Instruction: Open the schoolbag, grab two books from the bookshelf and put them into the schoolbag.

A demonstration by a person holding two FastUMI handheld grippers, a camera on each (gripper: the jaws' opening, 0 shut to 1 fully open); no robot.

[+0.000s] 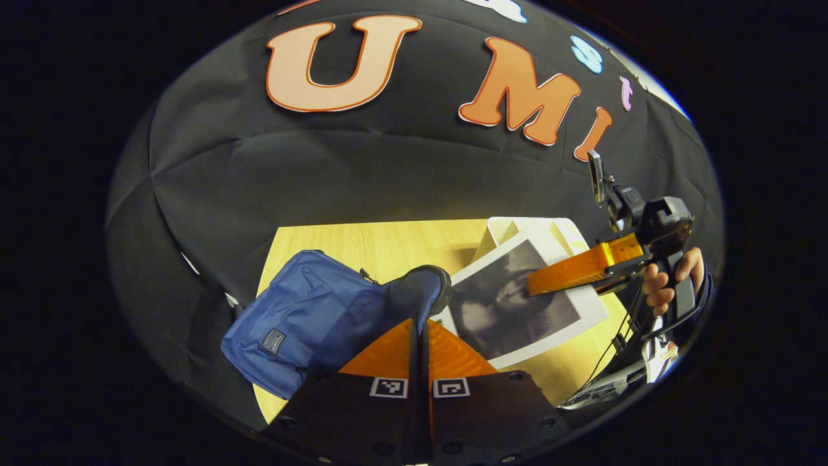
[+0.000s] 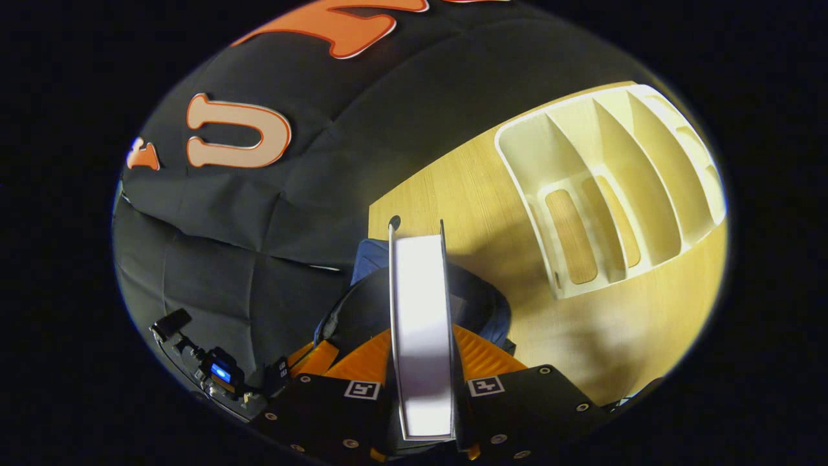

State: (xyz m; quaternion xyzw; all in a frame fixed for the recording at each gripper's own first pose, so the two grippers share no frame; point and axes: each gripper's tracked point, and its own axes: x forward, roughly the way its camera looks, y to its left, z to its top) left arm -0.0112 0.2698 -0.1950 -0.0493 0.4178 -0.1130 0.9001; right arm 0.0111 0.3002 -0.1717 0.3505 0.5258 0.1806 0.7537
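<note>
Gripping book (image 2: 420,336) edge-on, long axis pointing forward | left jaws pinching schoolbag (image 1: 310,317) rim

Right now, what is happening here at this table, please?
A person works with two tongs over a wooden table. The left tongs pinch the edge of the blue bag and hold its mouth open. The right tongs grip a book and hold it just above that opening, not yet inside. The white shelf stands beside the bag, and its slots look empty.

Small patch on the schoolbag (image 1: 304,310), perhaps lettered, too blurred.
</note>
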